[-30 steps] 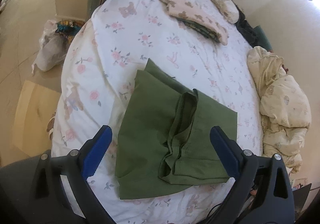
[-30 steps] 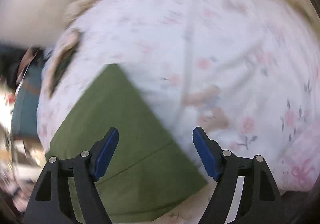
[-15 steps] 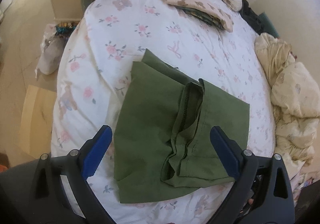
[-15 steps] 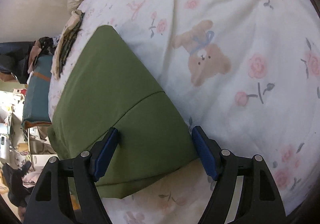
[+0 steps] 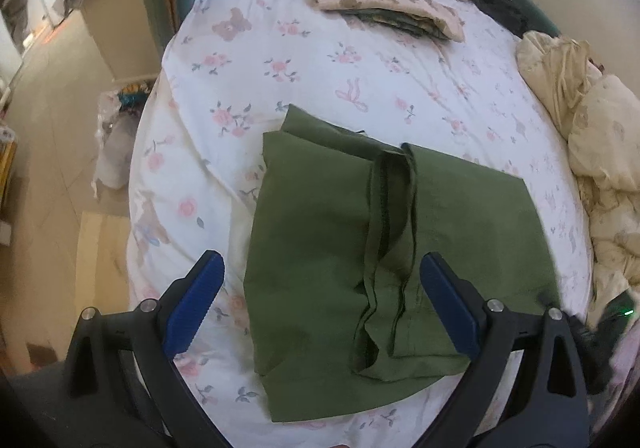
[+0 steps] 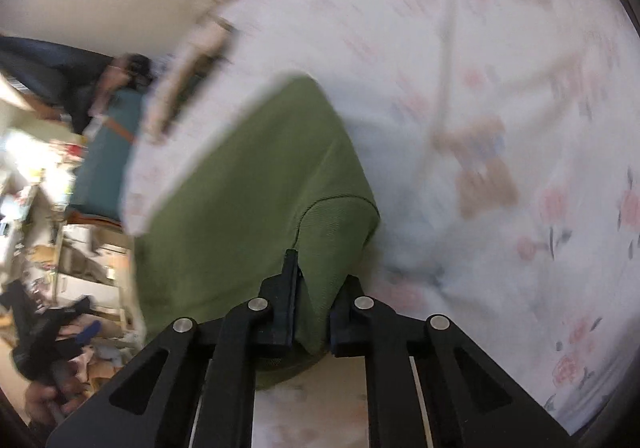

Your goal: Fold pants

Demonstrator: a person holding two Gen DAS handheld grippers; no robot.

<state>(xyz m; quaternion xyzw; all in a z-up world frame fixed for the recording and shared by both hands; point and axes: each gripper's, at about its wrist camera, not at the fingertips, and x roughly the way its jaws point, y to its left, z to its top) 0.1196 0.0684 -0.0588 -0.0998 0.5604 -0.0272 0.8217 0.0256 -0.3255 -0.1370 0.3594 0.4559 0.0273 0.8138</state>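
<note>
Green pants [image 5: 320, 232] lie partly folded on the floral bed sheet [image 5: 312, 60], with a rumpled seam strip [image 5: 390, 216] running down their middle. My left gripper [image 5: 320, 300] is open above the pants' near part and holds nothing. In the blurred right wrist view my right gripper [image 6: 314, 304] is shut on a corner of the green pants [image 6: 248, 200], and the cloth rises in a ridge from the jaws.
A folded pink bear-print garment [image 5: 380, 4] lies on darker clothes at the bed's far side. A cream duvet [image 5: 592, 136] is bunched along the right edge. The bed's left edge drops to the floor, where a bag [image 5: 116, 136] sits.
My right gripper was open over the pants' corner and has shut on it. My left gripper has shifted slightly and stays open.
</note>
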